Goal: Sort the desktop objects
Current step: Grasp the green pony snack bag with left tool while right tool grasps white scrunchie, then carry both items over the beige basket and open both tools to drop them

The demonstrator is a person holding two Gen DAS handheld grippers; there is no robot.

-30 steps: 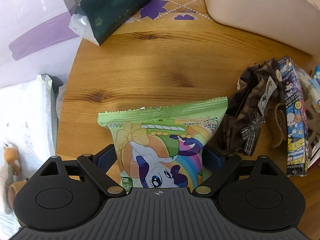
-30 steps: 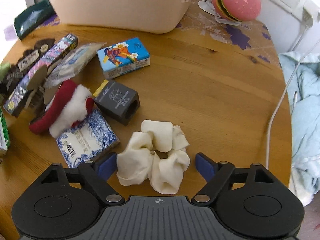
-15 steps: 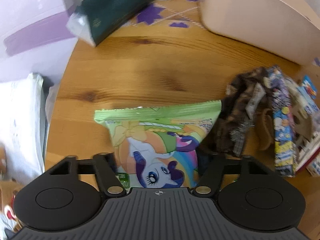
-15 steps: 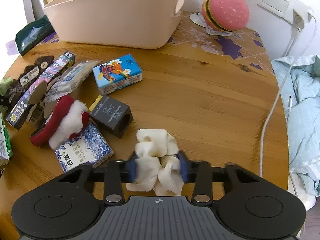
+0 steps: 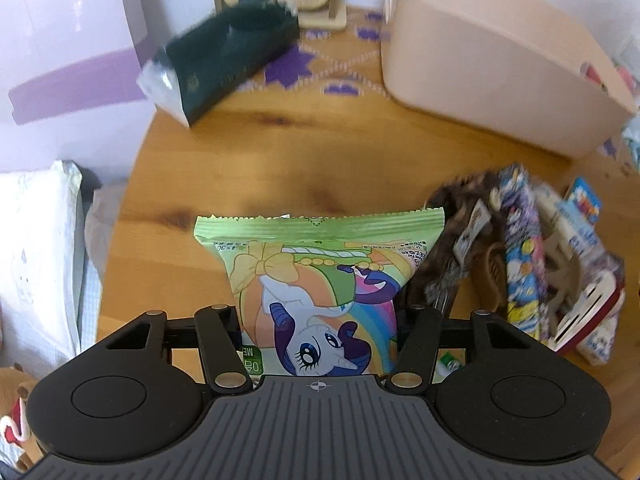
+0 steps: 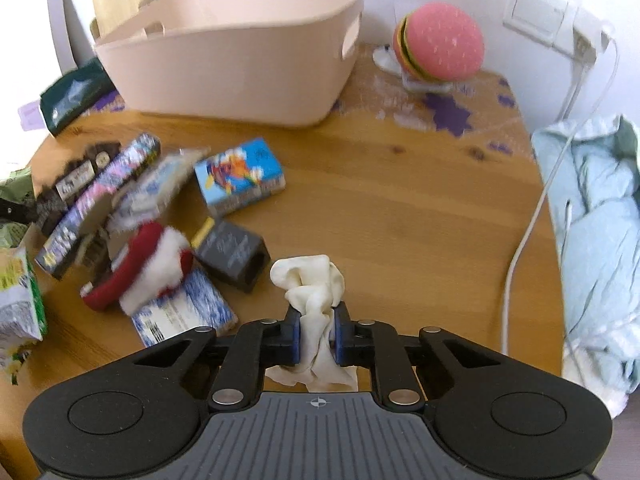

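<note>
My left gripper (image 5: 319, 326) is shut on a green pony snack bag (image 5: 316, 276) and holds it above the round wooden table (image 5: 280, 152). My right gripper (image 6: 316, 334) is shut on a cream scrunchie (image 6: 310, 286), lifted off the table (image 6: 400, 208). The beige basket stands at the back in both views (image 5: 480, 64) (image 6: 232, 60). A heap of small items lies between the grippers: a brown scrunchie (image 5: 452, 236), a blue carton (image 6: 240, 178), a dark grey box (image 6: 230, 254), a red and white plush piece (image 6: 140, 272).
A dark green tissue pack (image 5: 228, 64) lies at the table's back left. A pink burger toy (image 6: 438, 46) stands at the back right. A white cable (image 6: 532, 216) runs along the table's right edge beside light blue bedding (image 6: 596, 220). A white pillow (image 5: 36, 260) lies left of the table.
My right gripper closed on the cream scrunchie and lifted it. My left gripper closed on the snack bag and raised it. Both views now look higher and further toward the basket.
</note>
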